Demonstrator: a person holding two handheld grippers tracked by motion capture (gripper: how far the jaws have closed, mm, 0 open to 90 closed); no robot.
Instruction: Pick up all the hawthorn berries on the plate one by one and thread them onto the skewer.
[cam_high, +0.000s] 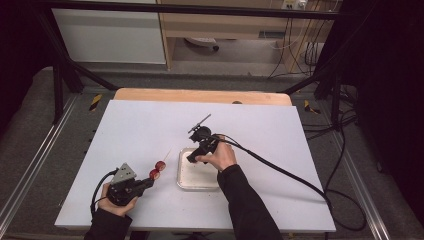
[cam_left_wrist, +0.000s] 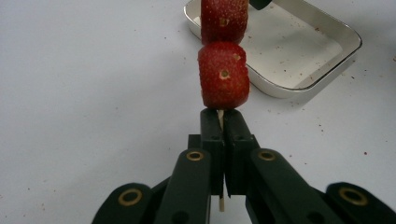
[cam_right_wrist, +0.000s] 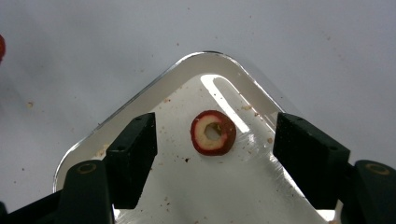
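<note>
My left gripper (cam_high: 148, 182) (cam_left_wrist: 223, 122) lies low at the front left of the table, shut on a thin wooden skewer (cam_high: 165, 154) (cam_left_wrist: 220, 116). Two red strawberry pieces (cam_high: 157, 169) (cam_left_wrist: 223, 74) are threaded on the skewer just beyond the jaws. A person's hand holds my right gripper (cam_high: 191, 158) (cam_right_wrist: 217, 140) over a shallow metal tray (cam_high: 182, 181) (cam_right_wrist: 154, 93) (cam_left_wrist: 327, 42). It is open. A round fruit slice (cam_right_wrist: 203, 140) with red skin, pale flesh and a hole in its middle lies flat in the tray between the two jaws, untouched by either pad.
The white tabletop (cam_high: 135, 125) is dotted with small crumbs. A wooden board edge (cam_high: 200, 95) runs along its far side. The right gripper's black cable (cam_high: 280, 170) trails off to the right front. Black frame posts stand around the table.
</note>
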